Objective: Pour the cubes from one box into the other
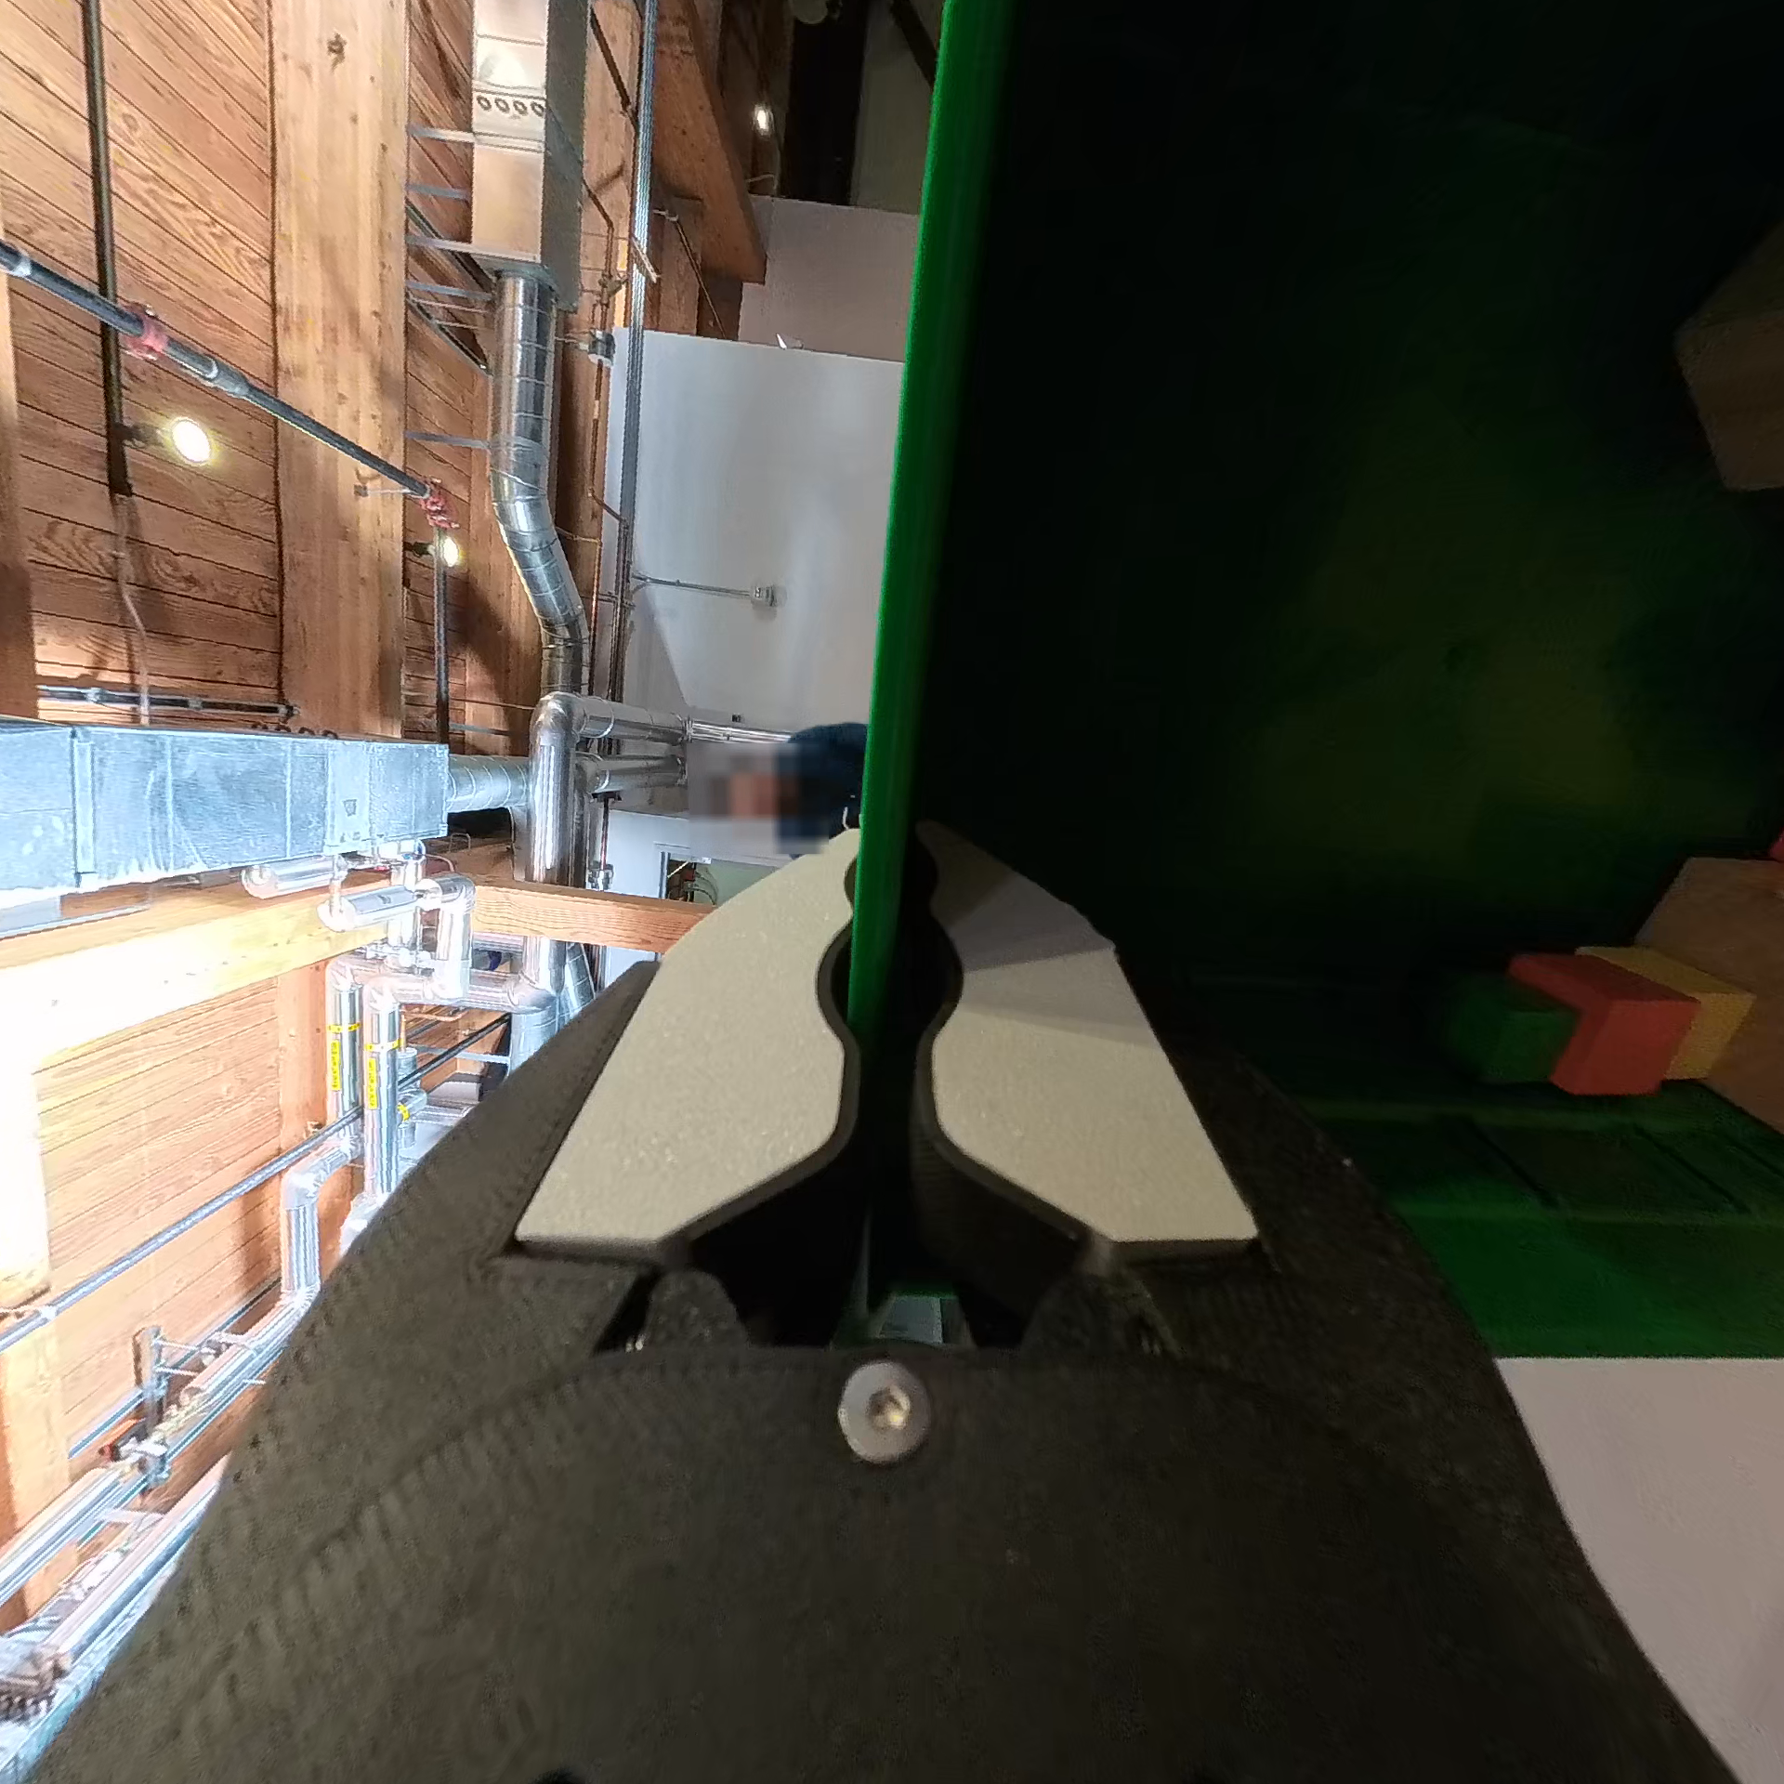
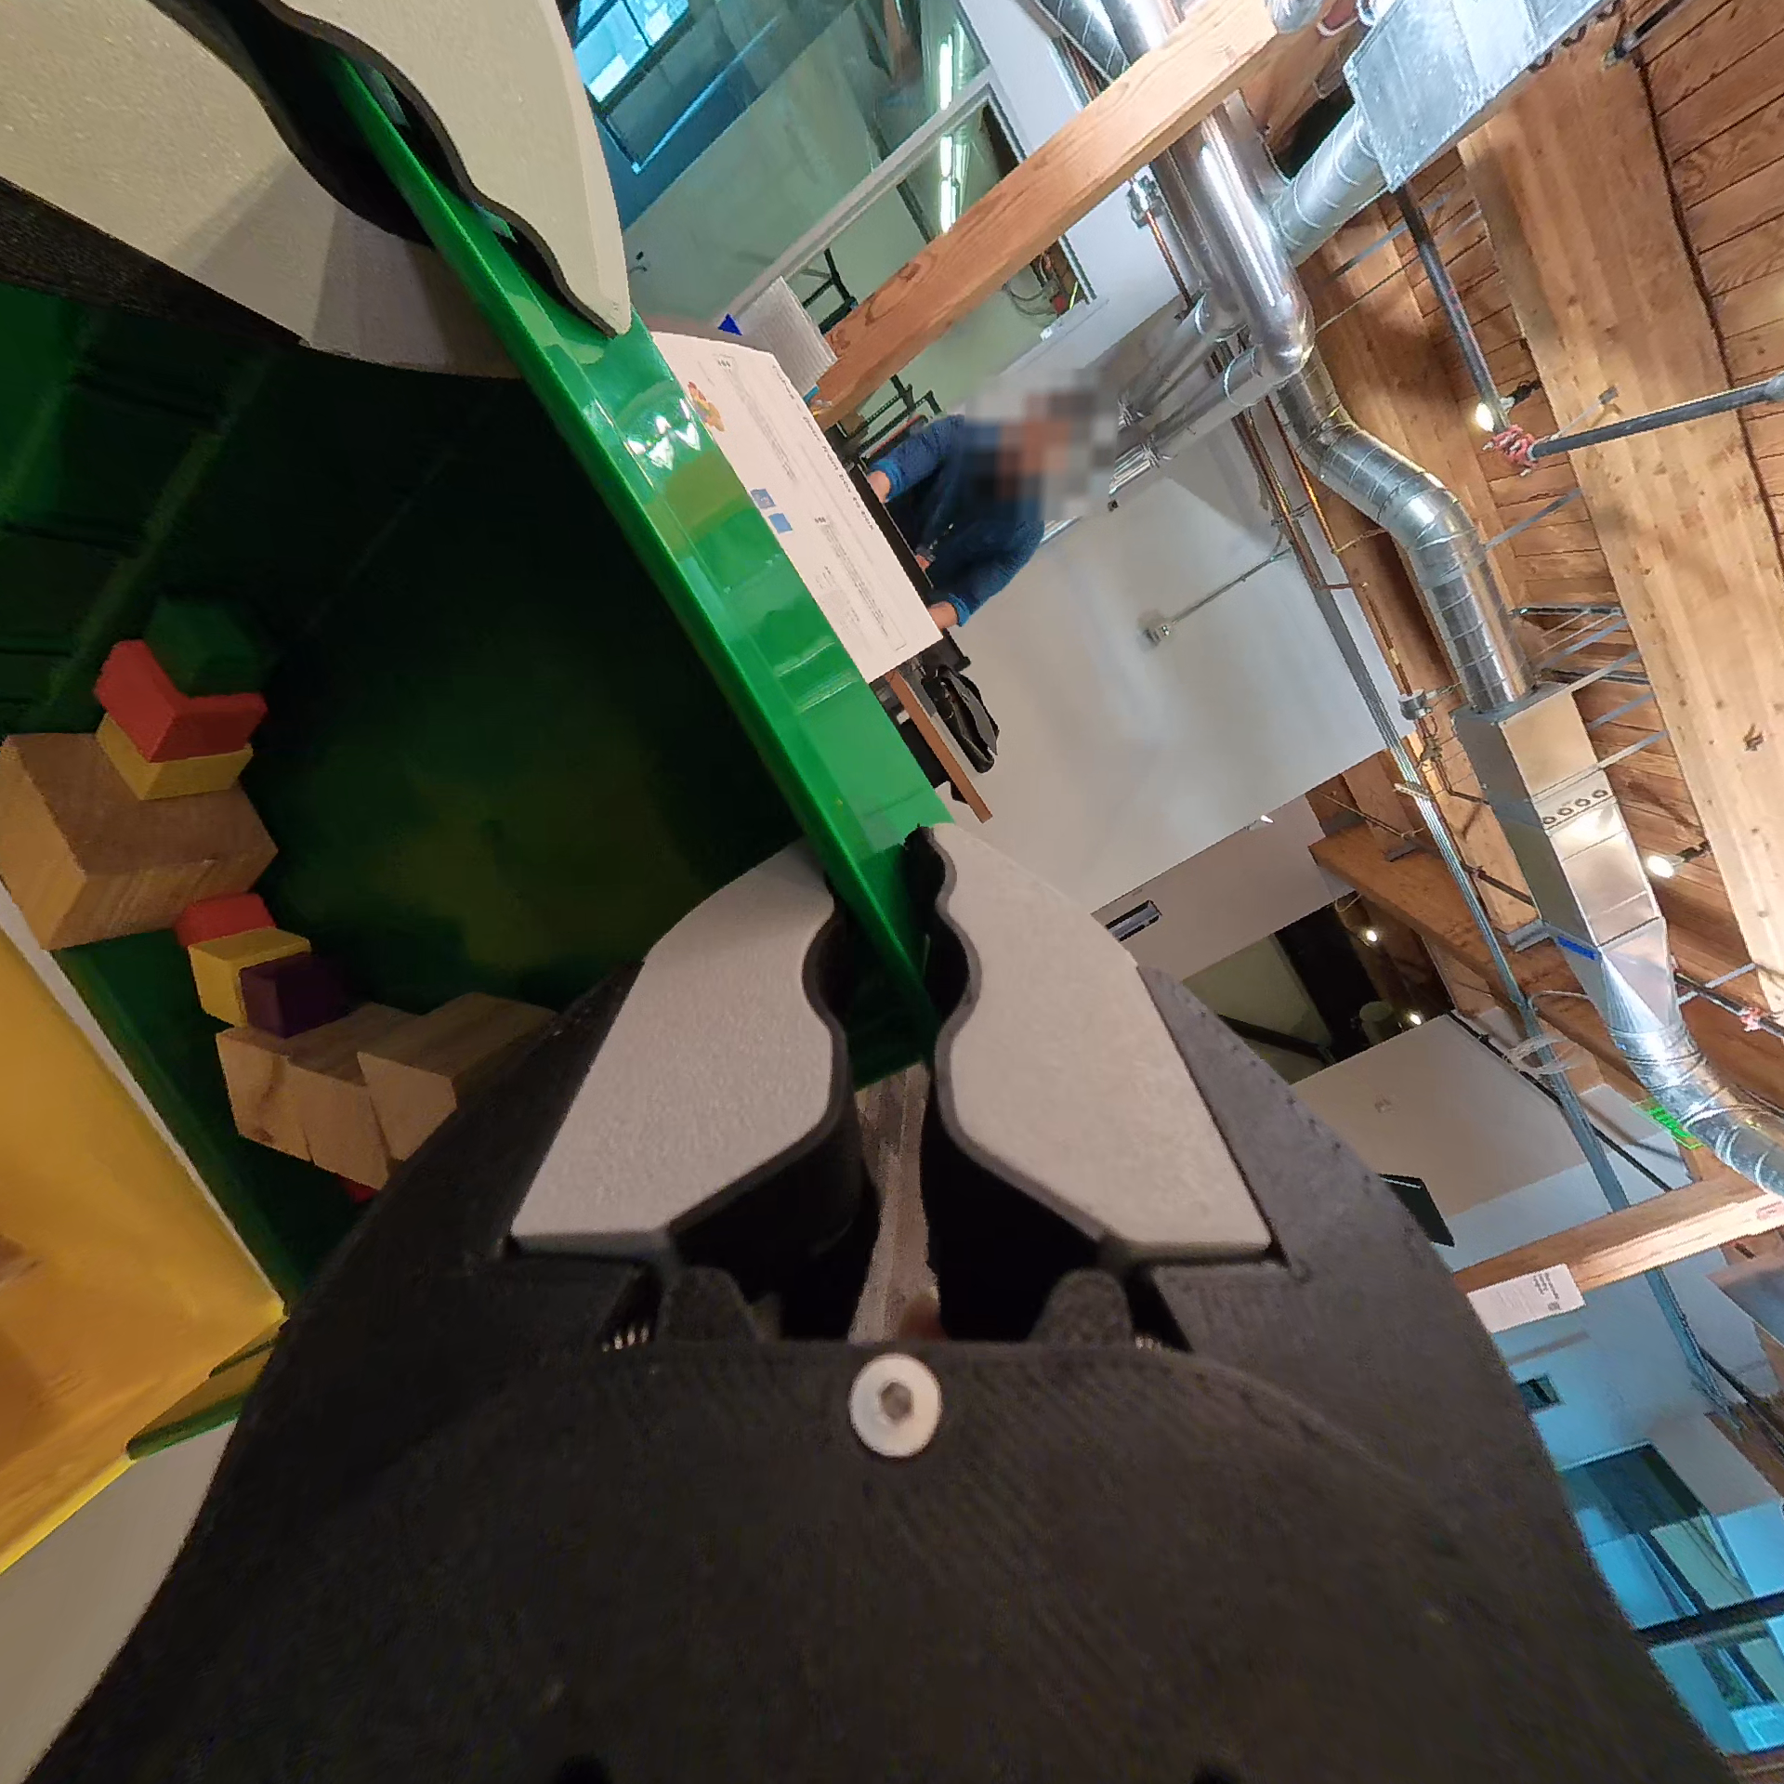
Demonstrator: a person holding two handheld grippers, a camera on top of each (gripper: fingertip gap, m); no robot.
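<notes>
Both grippers hold a green box tipped on its side. My left gripper [image 1: 893,874] is shut on one wall of the green box [image 1: 903,502]. My right gripper [image 2: 922,869] is shut on the opposite wall of the green box [image 2: 734,570]; the left gripper's fingers [image 2: 541,145] clamp the far end of it. Inside, red [image 1: 1607,1023], yellow [image 1: 1709,1014], green and plain wooden cubes [image 2: 106,840] lie piled against the low side, with a purple one [image 2: 285,994]. A yellow box [image 2: 106,1255] lies just beyond the green box's open edge, at the lower left.
Both cameras face upward toward a wooden ceiling with silver ducts [image 2: 1429,521] and pipes [image 1: 526,463]. A person in a dark blue top [image 2: 956,521] sits in the background. A white sheet of paper [image 2: 801,502] lies beyond the box. A white tabletop [image 1: 1660,1506] shows at lower right.
</notes>
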